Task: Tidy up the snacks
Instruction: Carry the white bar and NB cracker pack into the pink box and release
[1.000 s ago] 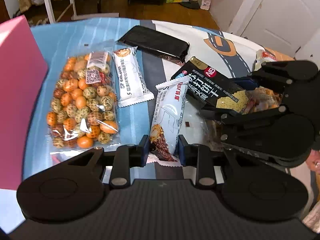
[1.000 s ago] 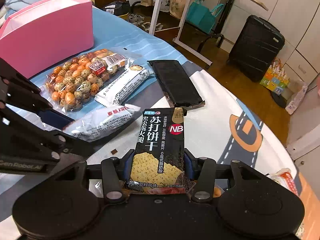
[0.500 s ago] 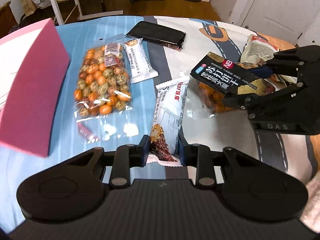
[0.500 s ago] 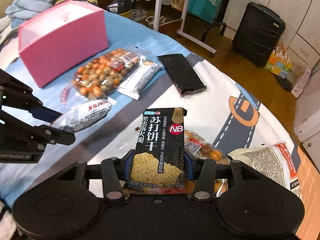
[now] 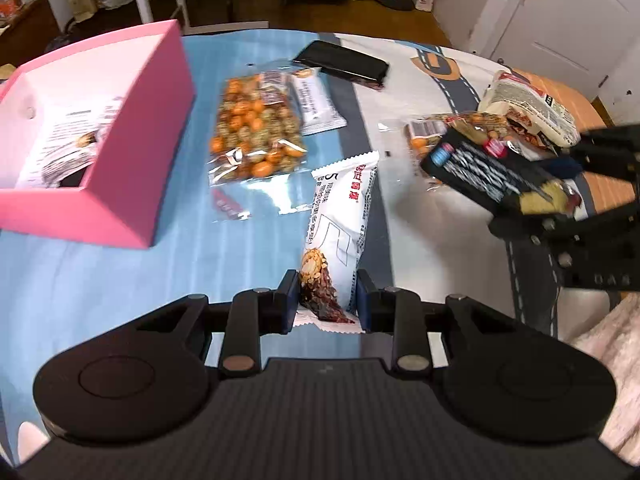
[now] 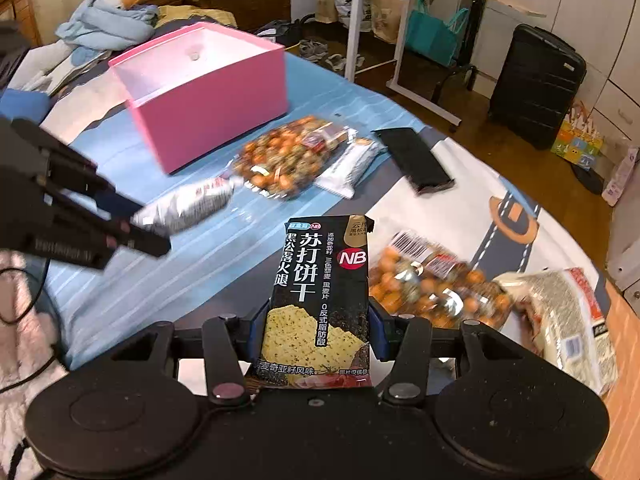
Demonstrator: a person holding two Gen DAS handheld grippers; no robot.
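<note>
My left gripper (image 5: 327,300) is shut on a white snack bar (image 5: 340,224) and holds it above the table; it shows in the right wrist view (image 6: 188,206) too. My right gripper (image 6: 316,332) is shut on a black soda-cracker pack (image 6: 320,304), also seen blurred in the left wrist view (image 5: 492,176). The pink box (image 5: 100,132) stands at the left, open on top, with a packet inside (image 5: 68,136); it also shows in the right wrist view (image 6: 208,88).
On the table lie a bag of orange nuts (image 5: 256,128), a second white bar (image 5: 316,100), a black pack (image 5: 340,64), another nut bag (image 6: 436,284) and a white-and-red bag (image 6: 568,312). A suitcase (image 6: 536,84) and a rack (image 6: 400,20) stand beyond.
Both grippers have risen and drawn back from the table with their snacks held. More of the pink box has come into view, now showing its open inside.
</note>
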